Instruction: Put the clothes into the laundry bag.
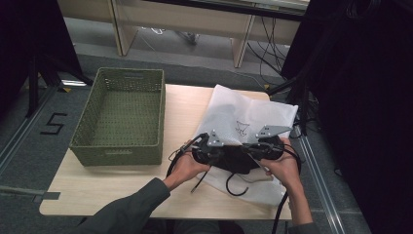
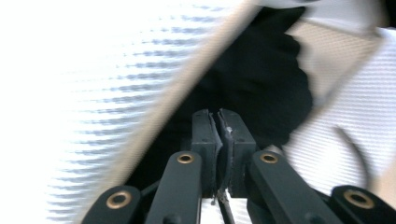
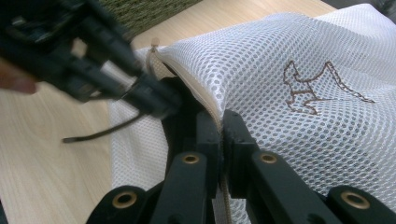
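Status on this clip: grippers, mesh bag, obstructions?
Left gripper shut, right gripper shut on white mesh laundry bag. Dark garment at its opening. Green woven basket apart, left.

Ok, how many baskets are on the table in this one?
1. The green woven basket stands on the left part of the table, beside the white mesh bag. None seems hidden.

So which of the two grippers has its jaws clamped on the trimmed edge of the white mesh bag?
The right gripper: its jaws pinch the white mesh bag at its beige-trimmed opening. The left gripper is closed against dark fabric.
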